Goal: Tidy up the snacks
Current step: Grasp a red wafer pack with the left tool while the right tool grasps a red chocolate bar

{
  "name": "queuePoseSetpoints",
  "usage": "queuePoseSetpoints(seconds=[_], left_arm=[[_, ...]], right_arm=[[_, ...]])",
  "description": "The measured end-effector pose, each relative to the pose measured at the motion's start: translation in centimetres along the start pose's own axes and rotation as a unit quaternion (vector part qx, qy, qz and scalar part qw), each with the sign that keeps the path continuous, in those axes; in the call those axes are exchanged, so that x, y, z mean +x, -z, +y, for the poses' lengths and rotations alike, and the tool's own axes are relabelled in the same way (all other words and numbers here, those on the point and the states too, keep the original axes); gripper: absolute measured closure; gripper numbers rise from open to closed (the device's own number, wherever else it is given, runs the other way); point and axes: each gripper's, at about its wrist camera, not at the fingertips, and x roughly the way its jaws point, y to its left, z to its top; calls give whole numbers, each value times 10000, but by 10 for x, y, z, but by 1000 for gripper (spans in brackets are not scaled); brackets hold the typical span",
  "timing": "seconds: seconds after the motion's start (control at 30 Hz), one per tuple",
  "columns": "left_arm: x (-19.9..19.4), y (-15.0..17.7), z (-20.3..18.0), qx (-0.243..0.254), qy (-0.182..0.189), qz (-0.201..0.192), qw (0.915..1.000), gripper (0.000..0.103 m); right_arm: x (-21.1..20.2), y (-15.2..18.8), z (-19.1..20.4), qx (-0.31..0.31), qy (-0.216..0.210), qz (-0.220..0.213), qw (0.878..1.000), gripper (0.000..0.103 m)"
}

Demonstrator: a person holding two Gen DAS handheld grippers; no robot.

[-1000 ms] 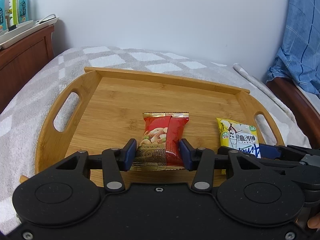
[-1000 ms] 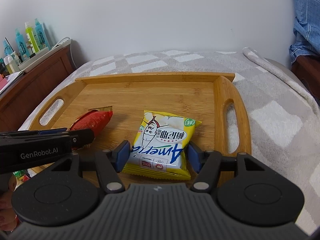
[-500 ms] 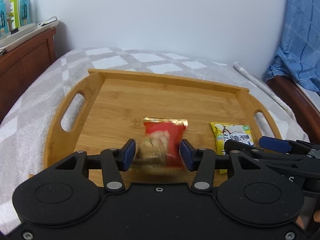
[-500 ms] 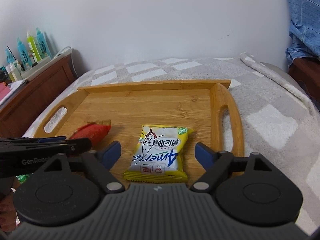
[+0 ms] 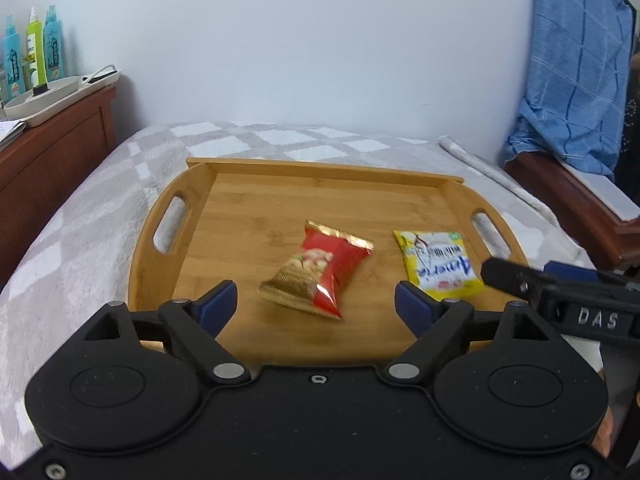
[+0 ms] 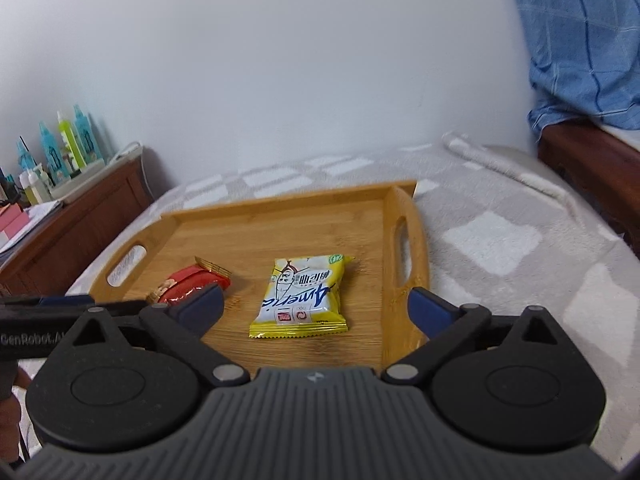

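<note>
A red snack packet (image 5: pixel 320 270) lies tilted on the wooden tray (image 5: pixel 248 208), just beyond my left gripper (image 5: pixel 316 304), which is open wide and empty. The packet also shows in the right wrist view (image 6: pixel 192 286). A yellow snack packet (image 6: pixel 302 298) lies flat on the tray (image 6: pixel 280 224) to the right of the red one, just ahead of my right gripper (image 6: pixel 316 304), which is open and empty. The yellow packet also shows in the left wrist view (image 5: pixel 438 264), and the right gripper's body appears there at the right edge.
The tray sits on a bed with a grey and white checked blanket (image 5: pixel 80 248). A wooden cabinet (image 5: pixel 48 160) with bottles (image 5: pixel 34 52) stands at the left. A blue cloth (image 5: pixel 576 72) hangs over a wooden frame at the right.
Both grippers opened and let go of their packets, then drew back and up. The red packet now lies tilted on the tray; the yellow packet lies flat.
</note>
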Motion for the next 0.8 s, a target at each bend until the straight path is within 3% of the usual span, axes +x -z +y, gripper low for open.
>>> queuePoseSetpoints(seconds=[0.27,0.33,0.43,0.7,0.8], left_arm=[[-25,35,-1,-1,70,11,10000,19],[-26,43,-2,51,115,118,9999,33],[-28,53,-4,64,143,223,9996,46],[-33,70,-8,103,99,301,9994,53],[-35,75,-6,35,63,334,9994,62]], right_arm=[[-26,26,11,-155,303,-213,9992,0],[-32,33,14,-198,450,-239,9985,0],[-39,42,17,-228,522,-262,9980,0],[-46,61,24,-156,636,-92,9978,9],[-48,64,21,-4,743,-81,9972,12]])
